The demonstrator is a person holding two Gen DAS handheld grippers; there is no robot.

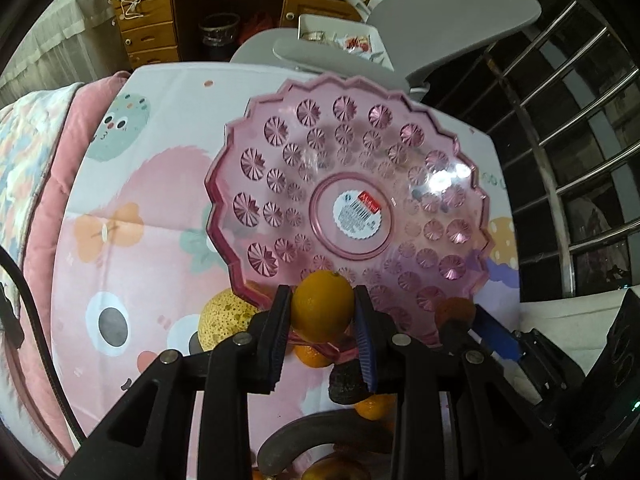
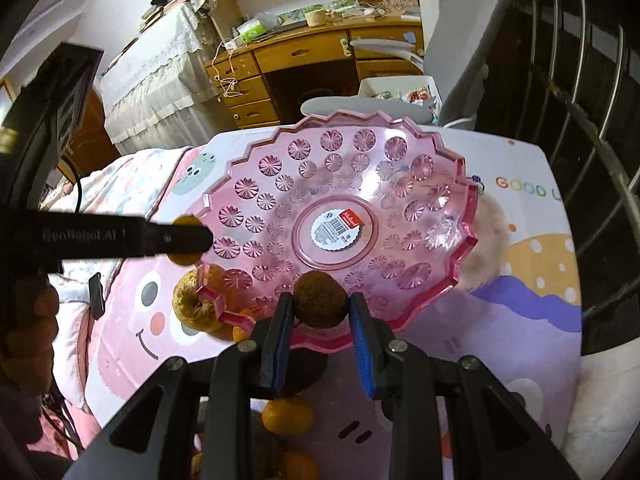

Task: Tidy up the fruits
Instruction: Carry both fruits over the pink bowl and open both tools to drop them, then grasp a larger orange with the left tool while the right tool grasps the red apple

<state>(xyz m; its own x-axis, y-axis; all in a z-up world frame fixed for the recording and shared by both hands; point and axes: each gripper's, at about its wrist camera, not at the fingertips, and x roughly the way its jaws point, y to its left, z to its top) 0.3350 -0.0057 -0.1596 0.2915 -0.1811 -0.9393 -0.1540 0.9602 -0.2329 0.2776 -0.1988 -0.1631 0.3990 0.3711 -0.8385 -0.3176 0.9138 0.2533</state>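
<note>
Pink faceted plastic fruit plate point(image 1: 348, 184) lies empty; left gripper point(image 1: 322, 320) clamps a smooth orange fruit point(image 1: 322, 306), right gripper point(image 2: 320, 318) clamps a brown rough-skinned fruit point(image 2: 320, 300), both poised at its near rim for placing

One pink plate point(image 1: 348, 184). Two grippers: left point(image 1: 322, 330), right point(image 2: 320, 328). One orange point(image 1: 322, 306) and one brown fruit point(image 2: 320, 300) clamped. One yellow fruit point(image 1: 224, 318).

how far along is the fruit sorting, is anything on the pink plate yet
Nothing is done yet: the pink plate holds no fruit. In hand: the left tool grips an orange, and the right tool grips a brown fruit. Left: the yellow fruit and several oranges beside the plate.
</note>
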